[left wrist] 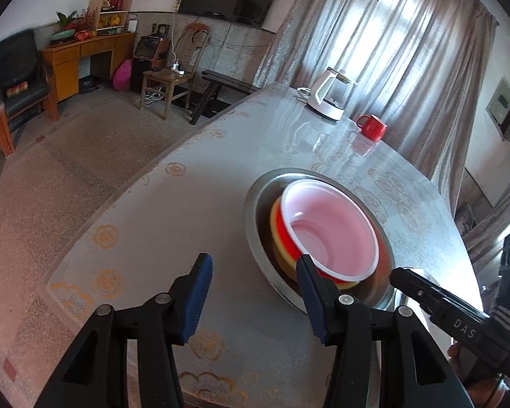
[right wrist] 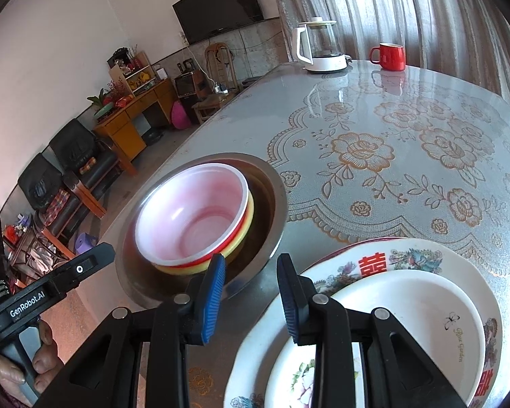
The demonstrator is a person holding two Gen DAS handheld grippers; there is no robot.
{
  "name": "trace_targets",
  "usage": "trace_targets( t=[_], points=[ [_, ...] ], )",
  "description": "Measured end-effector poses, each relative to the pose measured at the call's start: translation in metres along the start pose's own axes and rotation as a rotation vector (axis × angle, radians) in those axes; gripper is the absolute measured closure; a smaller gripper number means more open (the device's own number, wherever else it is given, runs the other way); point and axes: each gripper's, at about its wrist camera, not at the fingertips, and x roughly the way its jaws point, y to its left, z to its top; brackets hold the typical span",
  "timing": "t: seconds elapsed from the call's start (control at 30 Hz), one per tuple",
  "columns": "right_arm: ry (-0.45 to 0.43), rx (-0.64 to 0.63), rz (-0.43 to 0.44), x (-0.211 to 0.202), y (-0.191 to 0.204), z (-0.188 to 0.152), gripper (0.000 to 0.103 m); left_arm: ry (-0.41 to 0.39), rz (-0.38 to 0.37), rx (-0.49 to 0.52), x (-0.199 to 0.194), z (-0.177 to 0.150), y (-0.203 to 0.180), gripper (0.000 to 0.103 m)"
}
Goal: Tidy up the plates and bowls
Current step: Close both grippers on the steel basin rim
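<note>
My left gripper (left wrist: 253, 265) hovers over the counter (left wrist: 173, 224) with its jaws parted and nothing between them, the right finger just at the near rim of the red bowl (left wrist: 329, 231). That bowl sits nested in a yellow bowl (right wrist: 244, 234) inside the steel basin (right wrist: 272, 197). My right gripper (right wrist: 251, 268) stands narrow and empty, beside the stacked plates (right wrist: 425, 306) at near right.

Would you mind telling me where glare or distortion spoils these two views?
Left wrist view: window glare whitens the table near the kettle; fisheye bends its edge. Right wrist view: the stacked plates blow out at lower right; the red mug mirrors in the glossy top.
</note>
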Motion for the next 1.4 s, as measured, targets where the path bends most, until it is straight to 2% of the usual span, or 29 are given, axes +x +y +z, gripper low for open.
trace_targets(
  t=[0.23,0.57,0.8,1.2,1.4],
  points=[
    [-0.001,-0.017,-0.034,0.005,-0.001,0.012,0.072,-0.005,0.050,0.035,0.010,0.005,0.000,0.051],
    [0.029,-0.034,-0.085,0.022,-0.005,0.026,0.072,0.009,0.042,0.099,0.024,0.005,-0.007,0.052],
    [0.061,-0.054,-0.110,0.033,-0.007,0.030,0.072,0.032,0.043,0.103,0.034,0.006,-0.005,0.052],
    [0.096,-0.061,-0.113,0.044,-0.006,0.032,0.072,0.026,0.018,0.088,0.041,0.014,-0.002,0.052],
    [0.111,-0.065,-0.118,0.050,-0.006,0.035,0.072,0.036,-0.023,0.061,0.046,0.019,0.002,0.052]
  ],
)
